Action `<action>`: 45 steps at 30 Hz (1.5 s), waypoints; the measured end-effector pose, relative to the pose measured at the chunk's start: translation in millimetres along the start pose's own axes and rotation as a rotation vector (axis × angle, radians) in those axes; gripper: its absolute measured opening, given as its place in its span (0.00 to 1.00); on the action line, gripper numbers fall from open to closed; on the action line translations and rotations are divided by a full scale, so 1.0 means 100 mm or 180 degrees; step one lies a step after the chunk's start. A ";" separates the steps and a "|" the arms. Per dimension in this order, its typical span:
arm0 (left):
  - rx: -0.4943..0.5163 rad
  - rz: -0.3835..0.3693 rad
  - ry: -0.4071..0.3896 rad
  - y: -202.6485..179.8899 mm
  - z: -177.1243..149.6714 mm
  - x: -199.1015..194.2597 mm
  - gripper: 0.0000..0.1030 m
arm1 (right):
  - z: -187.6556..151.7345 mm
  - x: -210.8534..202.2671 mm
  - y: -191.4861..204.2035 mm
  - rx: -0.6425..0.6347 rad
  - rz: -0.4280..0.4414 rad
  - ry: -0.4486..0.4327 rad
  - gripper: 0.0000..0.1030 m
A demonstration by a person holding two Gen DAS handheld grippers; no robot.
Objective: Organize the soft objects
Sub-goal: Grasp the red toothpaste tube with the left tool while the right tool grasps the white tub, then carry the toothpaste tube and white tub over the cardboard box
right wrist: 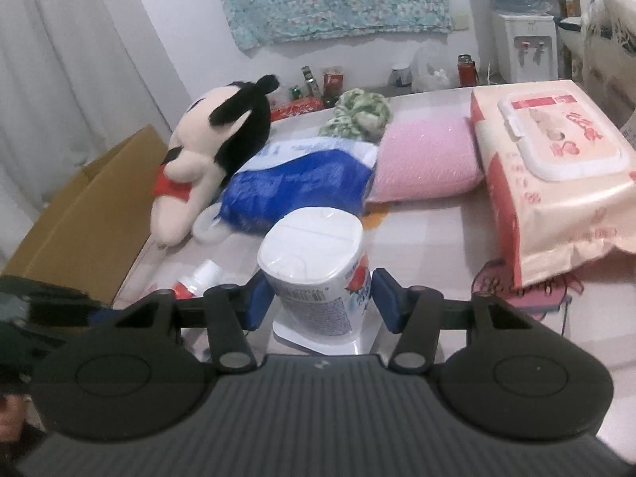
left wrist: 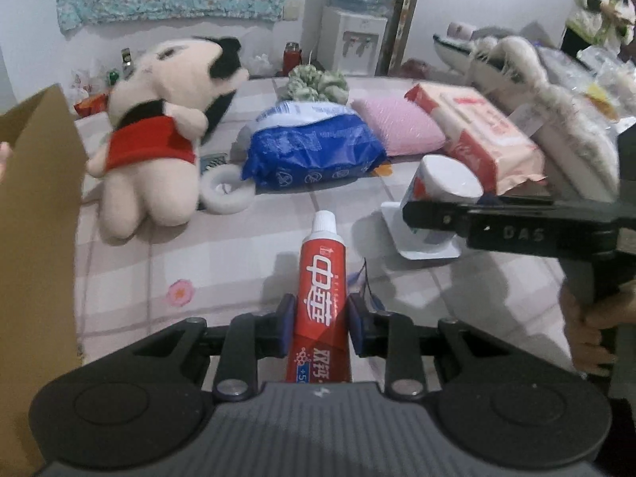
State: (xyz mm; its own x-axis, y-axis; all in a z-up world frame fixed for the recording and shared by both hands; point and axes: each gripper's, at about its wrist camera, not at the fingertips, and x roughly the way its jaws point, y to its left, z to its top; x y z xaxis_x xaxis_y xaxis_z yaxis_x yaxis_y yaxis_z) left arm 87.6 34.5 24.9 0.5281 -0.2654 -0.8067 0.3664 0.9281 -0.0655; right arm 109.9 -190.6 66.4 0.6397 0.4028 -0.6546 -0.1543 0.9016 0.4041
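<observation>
My left gripper (left wrist: 322,310) is shut on a red toothpaste tube (left wrist: 322,274), whose white cap points away above the checked tablecloth (left wrist: 238,262). The tube's cap end (right wrist: 200,278) also shows low on the left of the right wrist view. My right gripper (right wrist: 318,298) has its blue pads (right wrist: 258,302) against both sides of a white yogurt cup (right wrist: 318,262) that stands upside down on its wide rim. In the left wrist view one of its fingers (left wrist: 437,216) crosses that cup (left wrist: 445,183). A plush mouse (left wrist: 159,131) in a red shirt lies at the left.
An open cardboard box (left wrist: 35,218) stands at the left edge. Behind lie a blue soft pack (left wrist: 314,151), a pink cushion (left wrist: 397,123), a wet-wipes pack (left wrist: 477,131), a green scrunchie (left wrist: 318,83) and a white ring (left wrist: 226,190). A hand (left wrist: 588,326) holds the right gripper.
</observation>
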 end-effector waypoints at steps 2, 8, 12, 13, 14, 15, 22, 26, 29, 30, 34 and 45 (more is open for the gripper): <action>-0.0019 -0.0039 -0.0073 0.02 -0.03 -0.18 0.27 | -0.03 -0.06 0.08 -0.0075 0.0026 -0.0012 0.51; -0.0162 -0.0074 -0.0364 0.19 0.02 -0.82 0.27 | 0.03 -0.27 0.35 -0.0173 0.0311 -0.0138 0.51; -0.0320 0.0123 -0.0534 0.54 0.03 -1.31 0.27 | 0.13 -0.38 0.58 -0.0263 0.0560 -0.0165 0.51; -0.0376 0.0190 -0.0560 0.65 0.03 -1.41 0.27 | 0.17 -0.39 0.66 -0.0273 0.0617 -0.0176 0.51; -0.0435 0.0273 -0.0571 0.78 0.02 -1.51 0.27 | 0.22 -0.38 0.74 -0.0331 0.0672 -0.0140 0.51; -0.0484 0.0355 -0.0583 0.89 0.01 -1.59 0.27 | 0.27 -0.37 0.83 -0.0339 0.0731 -0.0132 0.51; -0.0786 0.0839 -0.0476 1.85 -0.09 -1.76 0.28 | 0.85 -0.05 1.69 -0.0703 0.1072 -0.0065 0.51; -0.0885 0.0971 -0.0327 2.37 -0.11 -1.58 0.28 | 1.24 0.40 2.30 -0.0907 0.1240 0.0030 0.51; -0.0954 0.0968 -0.0274 2.64 -0.15 -1.45 0.28 | 1.45 0.92 2.78 -0.1051 0.1188 0.0232 0.51; -0.0980 0.0934 -0.0274 2.71 -0.16 -1.41 0.28 | 1.49 1.09 2.93 -0.1108 0.1169 0.0297 0.51; -0.1054 0.0767 -0.0242 2.88 -0.20 -1.26 0.28 | 1.53 1.77 3.44 -0.1341 0.0988 0.0648 0.51; -0.1118 0.0694 -0.0315 3.09 -0.27 -1.05 0.28 | 1.31 2.84 4.15 -0.1821 0.0019 0.1176 0.53</action>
State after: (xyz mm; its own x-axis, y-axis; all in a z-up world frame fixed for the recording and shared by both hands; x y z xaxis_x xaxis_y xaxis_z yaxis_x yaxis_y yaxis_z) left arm 124.8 356.6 73.7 0.6416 -0.0608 -0.7646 -0.0364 0.9933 -0.1095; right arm 326.4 277.6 132.0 0.3541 0.3437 -0.8698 -0.5960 0.7996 0.0733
